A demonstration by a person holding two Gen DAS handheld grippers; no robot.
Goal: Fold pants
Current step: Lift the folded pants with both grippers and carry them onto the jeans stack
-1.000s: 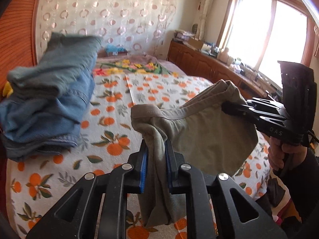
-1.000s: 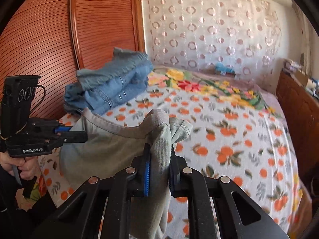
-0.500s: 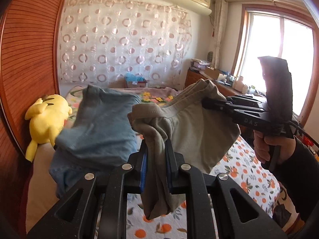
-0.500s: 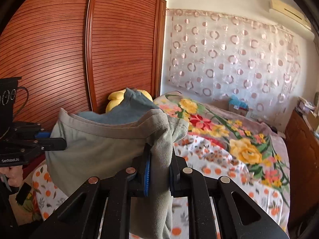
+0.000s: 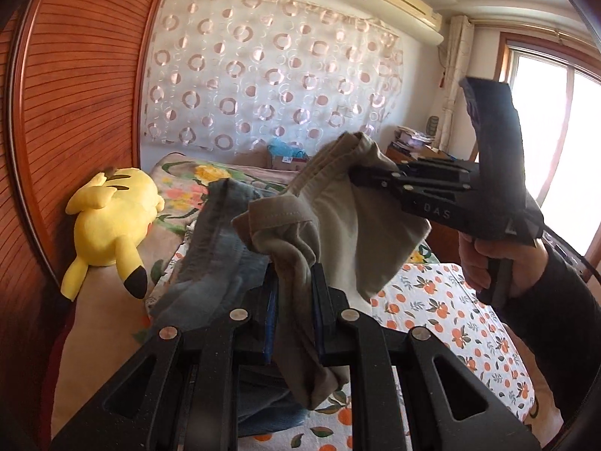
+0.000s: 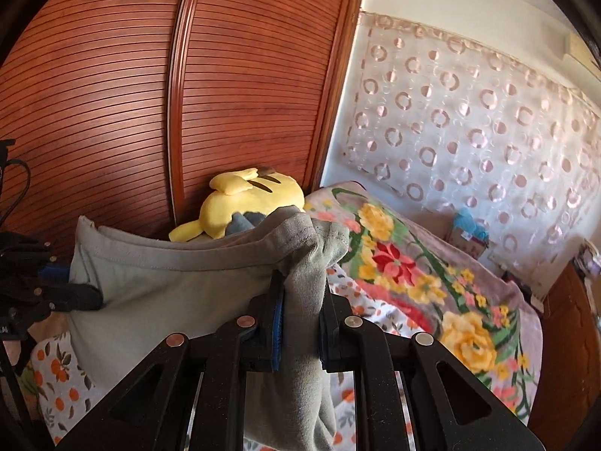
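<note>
Denim stack (jeans, perhaps) lies beside yellow plush toy.

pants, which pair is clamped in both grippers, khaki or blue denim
The khaki pants: left gripper and right gripper both pinch them; the blue denim pants hang free.

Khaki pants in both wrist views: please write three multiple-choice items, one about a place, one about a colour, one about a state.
1. Where is the yellow plush toy?
A. Beside the wooden wardrobe
B. On the windowsill
C. Under the bed

2. What colour is the clothing behind the khaki pants?
A. Red
B. Denim blue
C. White

3. How is the left tool?
A. Wide open, empty
B. Shut on the khaki pants
C. Lying on the bed

Answers: 1 A, it lies against the wardrobe panel; 2 B, the faded jeans fabric shows; 3 B, cloth is pinched between its blue pads, as with the right tool.
</note>
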